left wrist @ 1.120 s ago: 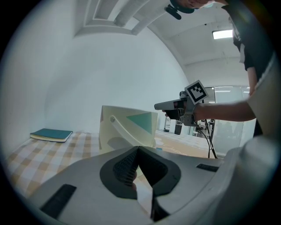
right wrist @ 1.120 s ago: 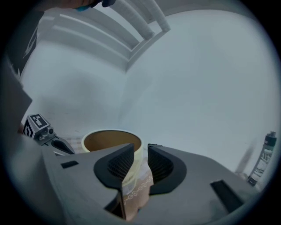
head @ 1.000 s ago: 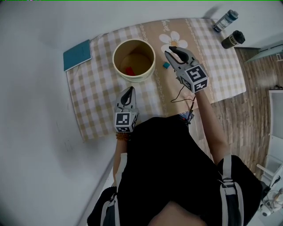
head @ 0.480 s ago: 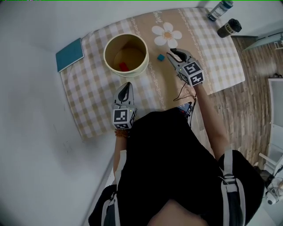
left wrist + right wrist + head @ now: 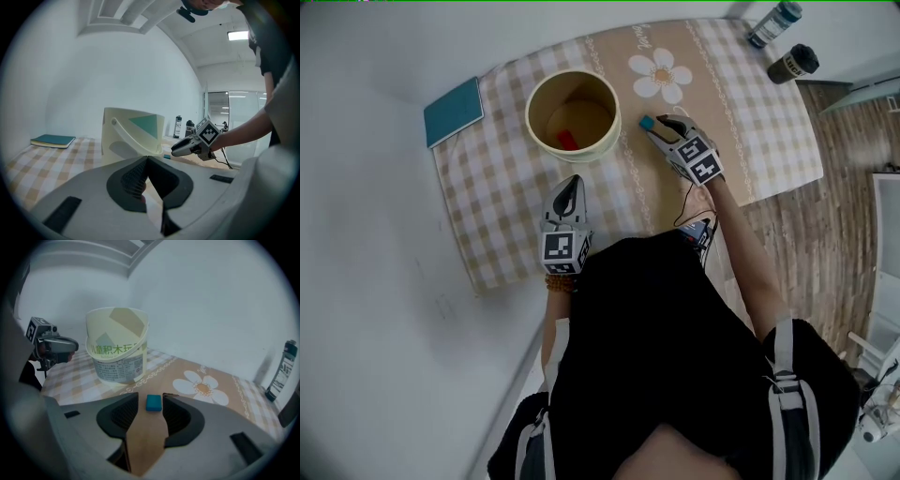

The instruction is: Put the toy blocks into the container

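1. Right claw [image 5: 152, 397]: jaws wide and just been opening. A small teal square toy block [image 5: 153, 402] lies on the beige checked bench cloth [image 5: 506, 187] between the tips, with the pads not pressing it.
2. Cream cylindrical paper tub [image 5: 117, 363], the container: upright and open-topped, near, ahead of the right claw and to its left. One red toy block [image 5: 568, 141] lies inside.
3. Left claw [image 5: 146, 160]: jaws together with nothing between them, and the tub straight ahead of it.
4. Step in hand, by judgement: grasping the teal block, with the approach nearly complete.
5. Next move calls for: closing squarely on the block's flat sides, lifting above the tub's rim, carrying leftward over the opening and releasing.
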### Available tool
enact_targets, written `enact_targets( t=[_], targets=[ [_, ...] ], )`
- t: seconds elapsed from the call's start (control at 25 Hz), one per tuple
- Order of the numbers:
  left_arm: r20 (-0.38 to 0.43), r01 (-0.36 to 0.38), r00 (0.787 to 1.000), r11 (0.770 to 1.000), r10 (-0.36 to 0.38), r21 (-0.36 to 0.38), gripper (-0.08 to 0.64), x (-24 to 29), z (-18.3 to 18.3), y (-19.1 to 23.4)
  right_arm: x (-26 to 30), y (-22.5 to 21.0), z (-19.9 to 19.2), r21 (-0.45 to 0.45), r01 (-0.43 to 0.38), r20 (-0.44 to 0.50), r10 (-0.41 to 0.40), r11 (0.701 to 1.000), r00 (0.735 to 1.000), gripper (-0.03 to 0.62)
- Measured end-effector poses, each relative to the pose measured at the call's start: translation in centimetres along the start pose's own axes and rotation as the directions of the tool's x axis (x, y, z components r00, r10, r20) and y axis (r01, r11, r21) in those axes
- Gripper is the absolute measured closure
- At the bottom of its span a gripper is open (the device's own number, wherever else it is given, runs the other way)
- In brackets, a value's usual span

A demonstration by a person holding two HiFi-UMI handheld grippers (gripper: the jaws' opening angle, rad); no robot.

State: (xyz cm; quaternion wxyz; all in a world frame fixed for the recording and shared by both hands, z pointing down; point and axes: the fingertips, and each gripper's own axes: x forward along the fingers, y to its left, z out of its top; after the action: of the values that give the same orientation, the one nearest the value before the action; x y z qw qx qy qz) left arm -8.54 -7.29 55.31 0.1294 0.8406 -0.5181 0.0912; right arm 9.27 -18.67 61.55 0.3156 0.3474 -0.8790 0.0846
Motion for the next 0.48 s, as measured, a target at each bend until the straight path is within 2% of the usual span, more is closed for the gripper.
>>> enact_targets(
  t=[0.2,0.48],
  targets=[
    [0.004,-0.011,1.000,1.000,0.011,0.007,0.569,-0.3,0.1,0.1,1.0,0.0,-1.0,-0.008,0.001,-0.027,-0.002,1.000,1.000,0.422],
    [0.011,-0.014,1.000,1.000,0.014,0.006,0.569,-0.6,0.1,0.2,2.7,-0.3,-2.0,0.030,-0.001,-0.066,0.003,1.000,0.998,0.422]
  ],
)
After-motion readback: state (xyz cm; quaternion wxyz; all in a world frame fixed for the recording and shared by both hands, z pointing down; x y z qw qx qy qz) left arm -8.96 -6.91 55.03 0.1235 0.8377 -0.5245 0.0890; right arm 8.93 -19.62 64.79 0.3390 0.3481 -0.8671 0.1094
